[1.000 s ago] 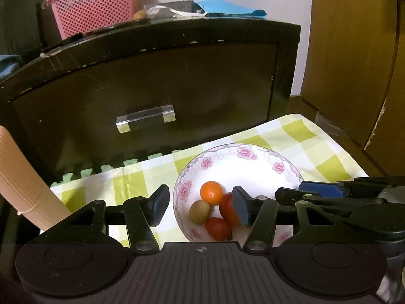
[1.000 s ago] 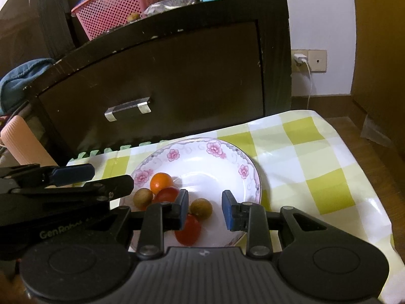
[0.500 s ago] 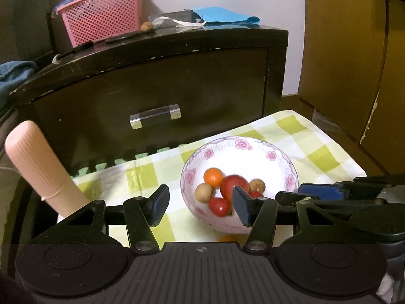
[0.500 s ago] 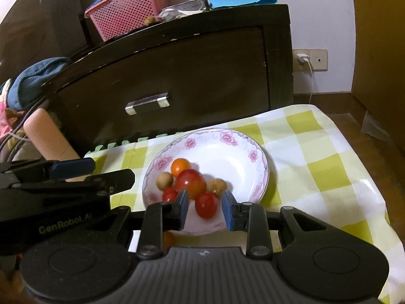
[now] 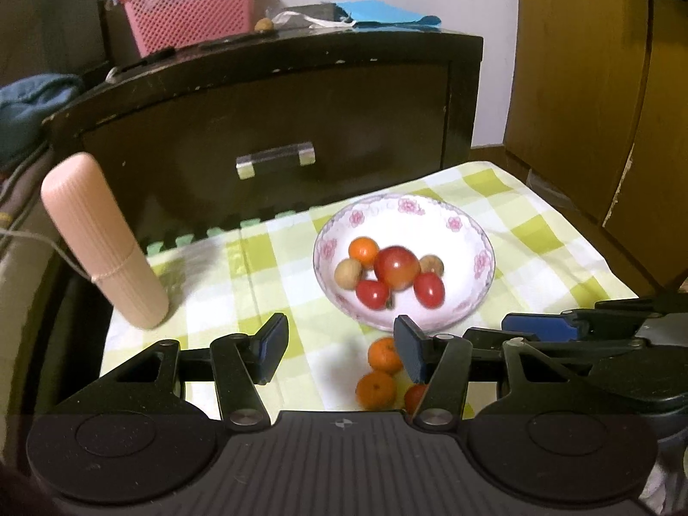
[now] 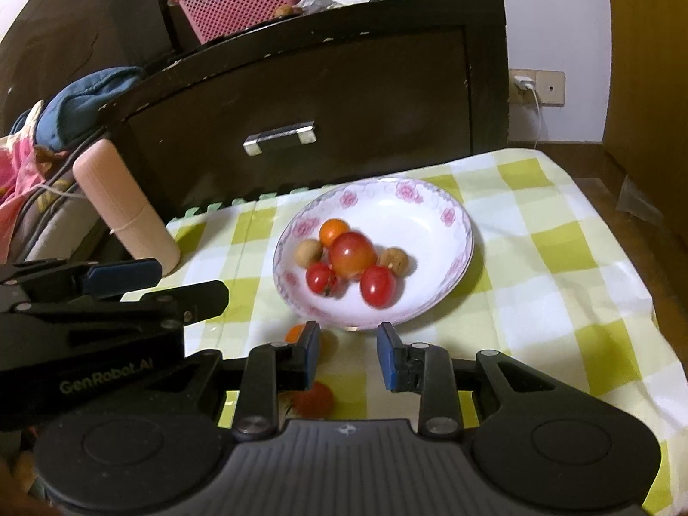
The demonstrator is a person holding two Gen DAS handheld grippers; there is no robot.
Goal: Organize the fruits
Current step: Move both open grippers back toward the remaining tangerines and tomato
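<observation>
A white floral bowl [image 5: 477, 232] [image 6: 434, 215] sits on the green checked tablecloth [image 5: 537, 232]. It holds a large red apple [image 5: 396, 267] [image 6: 352, 254], a small orange [image 5: 363, 251], two cherry tomatoes [image 6: 377, 286] and two brown longans [image 6: 307, 253]. Two small oranges [image 5: 377, 372] and a tomato [image 6: 316, 400] lie on the cloth in front of the bowl. My left gripper [image 5: 339, 354] is open and empty, near the loose oranges. My right gripper [image 6: 348, 354] is open and empty, just before the bowl.
A dark drawer cabinet [image 5: 275, 99] stands behind the cloth with a pink basket [image 5: 193, 0] on top. A pink ribbed cylinder [image 5: 103, 241] leans at the cloth's left edge. Wooden cupboards [image 5: 602, 86] stand to the right.
Both grippers have pulled back and up from the bowl. The bowl now lies farther away, and loose oranges and a tomato have come into view in front of it.
</observation>
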